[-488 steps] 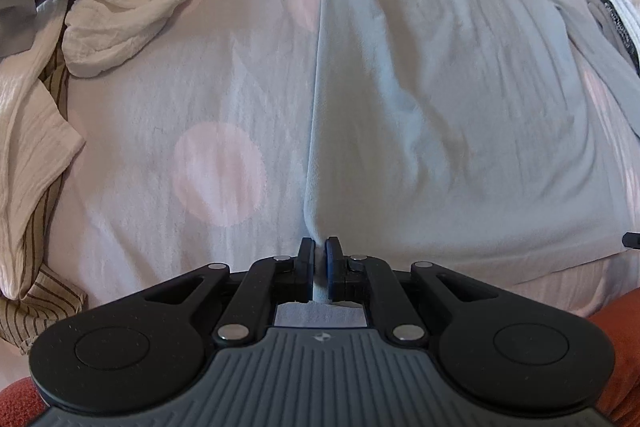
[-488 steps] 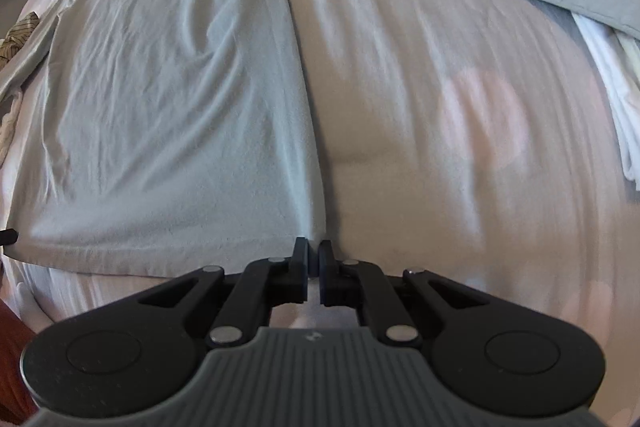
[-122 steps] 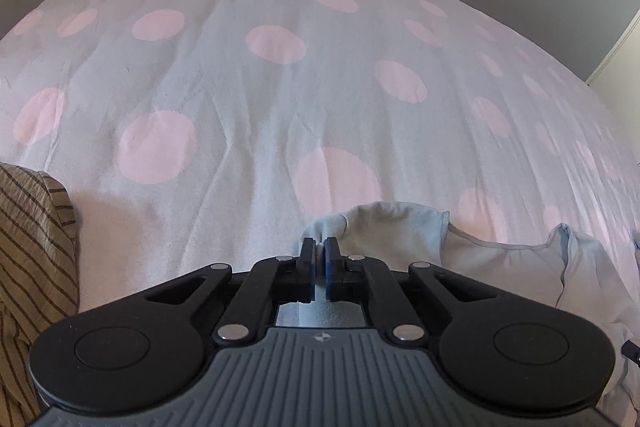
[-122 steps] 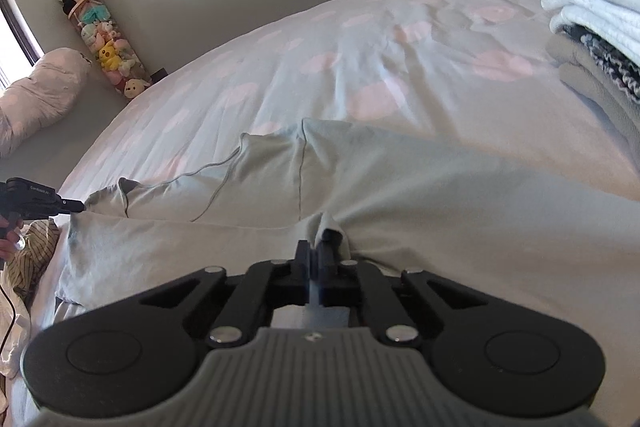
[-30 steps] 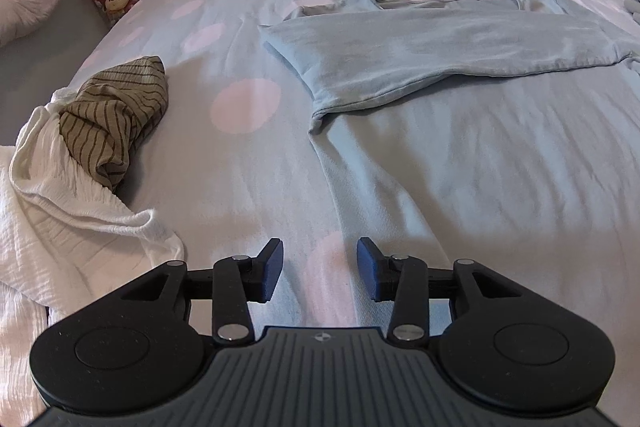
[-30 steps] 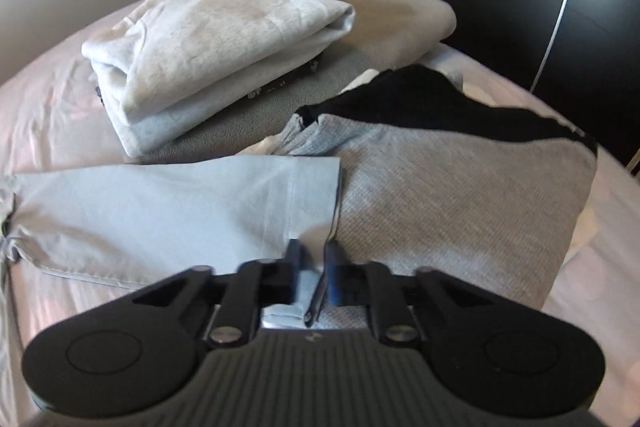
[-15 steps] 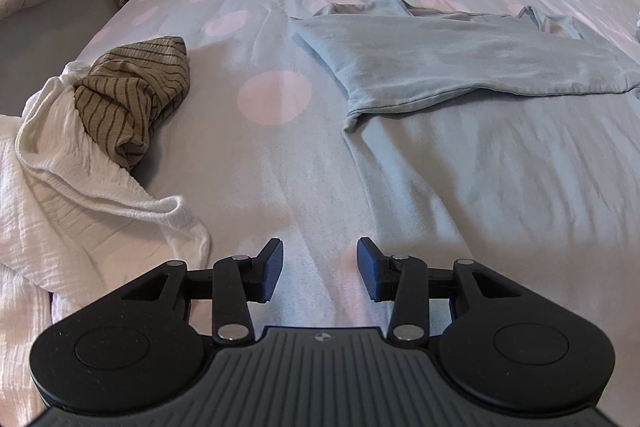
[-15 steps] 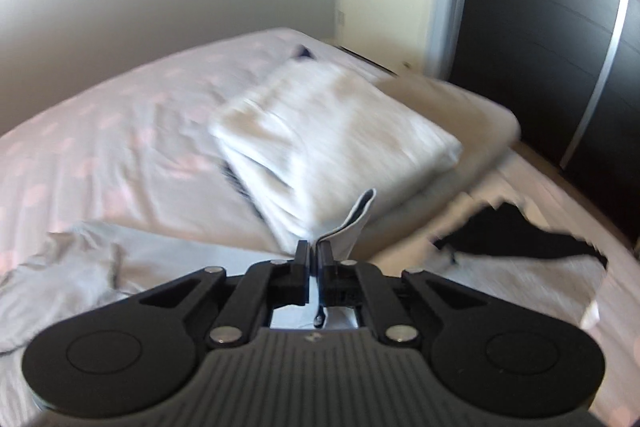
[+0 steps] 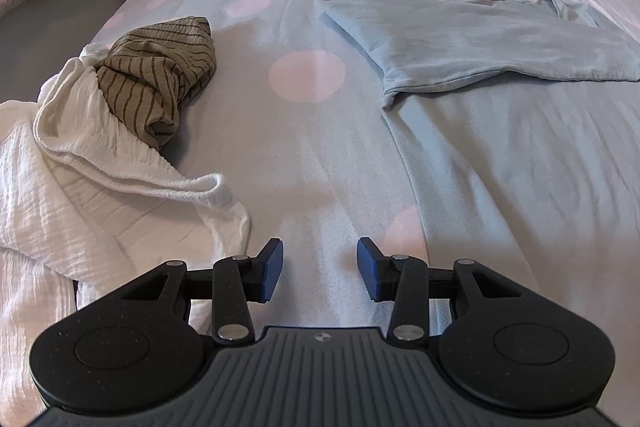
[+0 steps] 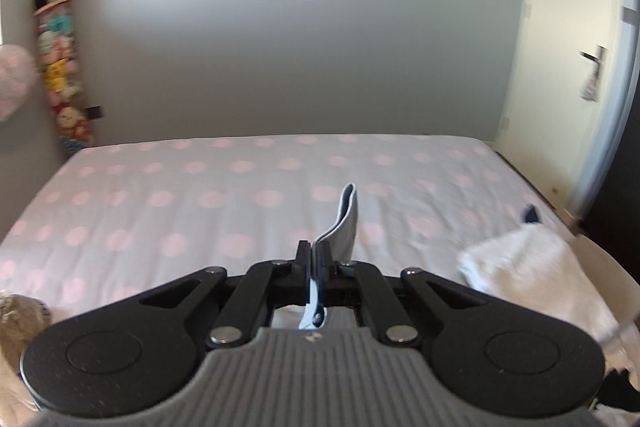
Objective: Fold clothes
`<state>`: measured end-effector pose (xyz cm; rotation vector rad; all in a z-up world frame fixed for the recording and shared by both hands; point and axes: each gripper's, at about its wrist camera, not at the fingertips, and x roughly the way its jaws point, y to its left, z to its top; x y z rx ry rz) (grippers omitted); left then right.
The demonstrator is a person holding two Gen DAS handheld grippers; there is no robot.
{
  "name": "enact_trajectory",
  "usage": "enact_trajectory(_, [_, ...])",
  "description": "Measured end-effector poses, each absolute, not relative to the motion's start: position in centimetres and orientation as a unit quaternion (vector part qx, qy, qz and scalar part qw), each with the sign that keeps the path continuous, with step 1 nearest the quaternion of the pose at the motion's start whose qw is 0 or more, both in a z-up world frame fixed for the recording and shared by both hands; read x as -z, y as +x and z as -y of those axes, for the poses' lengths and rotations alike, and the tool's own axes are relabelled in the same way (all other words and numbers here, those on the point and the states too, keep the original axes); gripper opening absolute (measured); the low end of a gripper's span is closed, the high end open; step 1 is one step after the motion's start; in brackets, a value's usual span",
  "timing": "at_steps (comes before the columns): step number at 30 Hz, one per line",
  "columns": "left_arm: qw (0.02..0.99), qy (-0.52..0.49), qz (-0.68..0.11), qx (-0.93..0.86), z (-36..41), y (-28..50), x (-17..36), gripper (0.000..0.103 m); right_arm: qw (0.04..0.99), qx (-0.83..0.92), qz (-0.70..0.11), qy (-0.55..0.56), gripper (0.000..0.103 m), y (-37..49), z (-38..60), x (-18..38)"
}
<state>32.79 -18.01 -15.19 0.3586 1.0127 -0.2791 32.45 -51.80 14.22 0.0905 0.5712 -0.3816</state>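
Our left gripper (image 9: 319, 269) hovers low over the bed (image 9: 308, 155), its fingers (image 9: 269, 269) spread wide with nothing between them. The pale blue shirt (image 9: 500, 131) lies spread on the polka-dot cover ahead and to the right, its upper part folded across into a band. To the left sit a white garment (image 9: 92, 187) and, touching it, a crumpled brown striped one (image 9: 160, 83).

Our right gripper (image 10: 316, 259) is raised and faces the wall — its fingers (image 10: 301, 259) are pinched tight on a strip of that blue fabric, which sticks up past the tips. A white folded pile (image 10: 528, 267) lies blurred at right.
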Motion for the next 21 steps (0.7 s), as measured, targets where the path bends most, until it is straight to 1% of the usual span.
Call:
enact_trajectory(5, [0.852,0.158,-0.480,0.133,17.2,33.2,14.9,0.040,0.951,0.113,-0.284,0.040,0.003,36.6,45.2,-13.4])
enact_trajectory(9, [0.854,0.145,-0.484,0.125,16.3,33.7,14.9,0.040,0.950,0.059,-0.302,0.044,0.003,39.5,40.6,-10.9])
enact_trajectory(16, [0.854,0.124,-0.491,0.115,15.0,34.4,15.1,0.040,0.931,-0.002,-0.359,0.069,0.003,42.4,34.7,-2.5])
enact_trajectory(21, [0.853,0.095,-0.502,0.111,13.9,35.1,15.3,0.040,0.914,-0.029,-0.398,0.075,0.003,44.0,32.2,3.0])
